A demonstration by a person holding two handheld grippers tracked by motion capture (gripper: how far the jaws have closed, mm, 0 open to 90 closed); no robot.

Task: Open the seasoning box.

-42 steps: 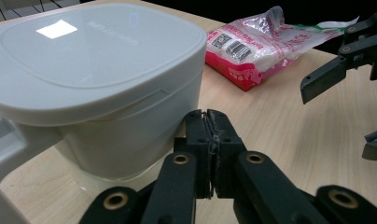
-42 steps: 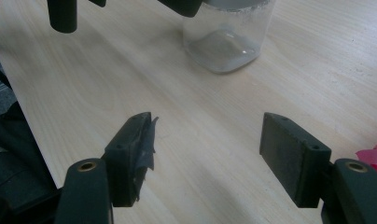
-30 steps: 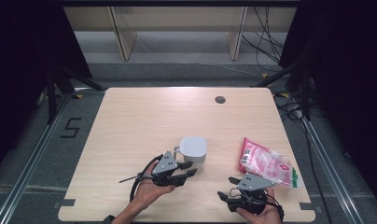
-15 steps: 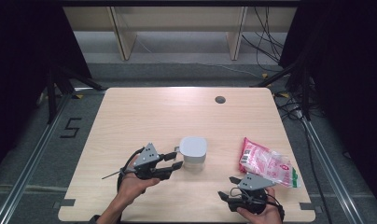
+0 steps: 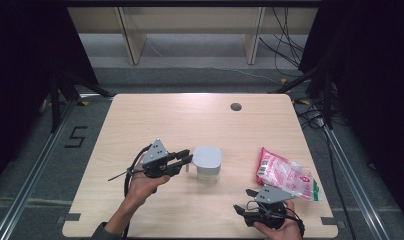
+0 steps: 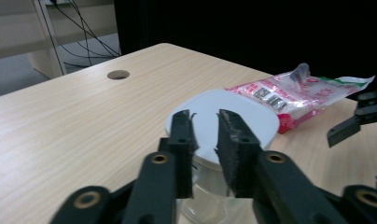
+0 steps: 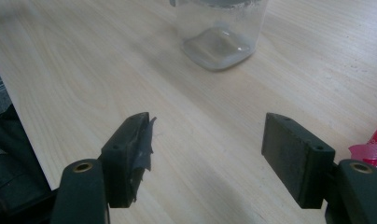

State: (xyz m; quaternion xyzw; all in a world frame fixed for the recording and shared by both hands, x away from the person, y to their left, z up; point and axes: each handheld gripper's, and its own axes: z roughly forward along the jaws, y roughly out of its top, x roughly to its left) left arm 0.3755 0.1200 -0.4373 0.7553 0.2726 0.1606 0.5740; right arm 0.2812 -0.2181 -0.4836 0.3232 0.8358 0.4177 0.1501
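Observation:
A clear plastic container with a white lid (image 5: pixel 208 161) stands at the middle of the wooden table (image 5: pixel 190 120). My left gripper (image 5: pixel 189 159) is level with its lid on the left, held in a hand. In the left gripper view the jaws (image 6: pixel 205 119) stand a narrow gap apart just short of the lid (image 6: pixel 259 121), with nothing between them. My right gripper (image 5: pixel 244 201) sits low near the front edge and points left. Its jaws (image 7: pixel 210 140) are wide apart over bare wood, with the container (image 7: pixel 219 32) farther ahead.
A red and white plastic bag (image 5: pixel 286 175) lies right of the container, just behind the right gripper, and its corner shows at the edge of the right gripper view (image 7: pixel 373 142). A cable hole (image 5: pixel 235 106) is at the table's far side. Shelving and cables lie beyond the table.
My left gripper drew back to the left from the container, then rose a little toward lid height. The right gripper has hardly moved.

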